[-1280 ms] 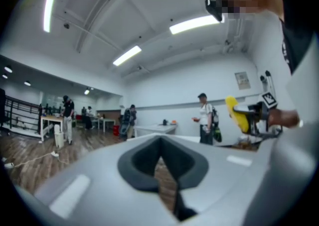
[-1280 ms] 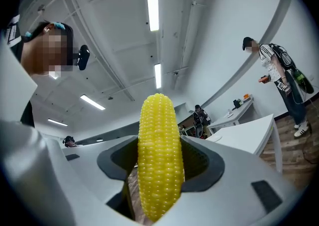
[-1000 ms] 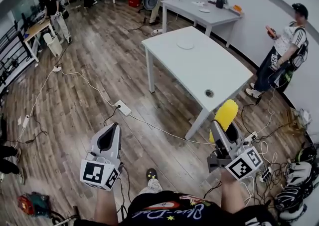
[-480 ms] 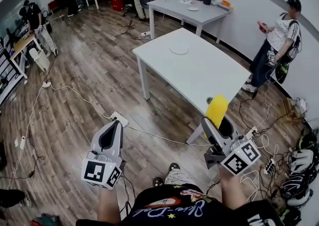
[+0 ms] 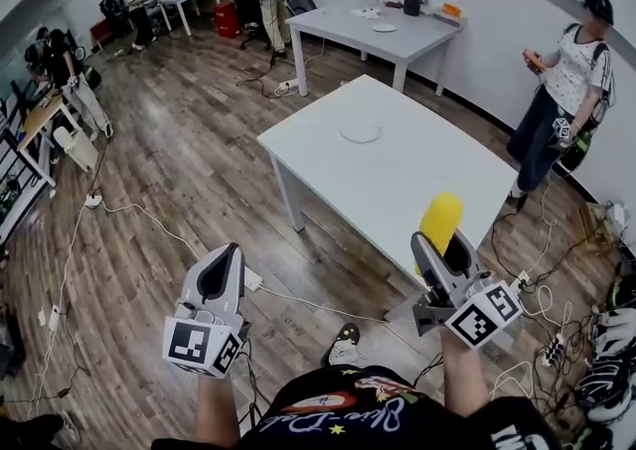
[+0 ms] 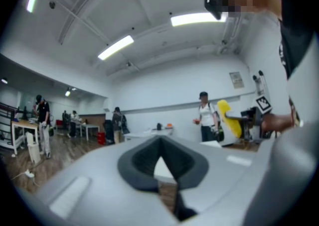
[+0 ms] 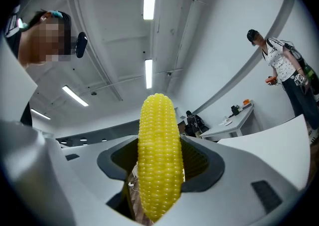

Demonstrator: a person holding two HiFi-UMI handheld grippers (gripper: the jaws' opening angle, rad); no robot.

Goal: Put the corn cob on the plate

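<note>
The corn cob [image 7: 158, 150] is clamped between the jaws of the right gripper [image 5: 445, 245], its long axis running along them. Its rounded yellow tip sticks out past them, up and away from the person, and in the head view it shows against the near edge of the white table [image 5: 437, 165]. The plate [image 5: 360, 131] lies bare and well apart from the cob, by the tabletop's far left edge. The left gripper [image 5: 229, 252] hangs over the wooden floor [image 5: 179, 190], jaws together on nothing.

Open tabletop [image 5: 422, 185] around plate [image 5: 359, 130] (seemingly unobstructed)
</note>
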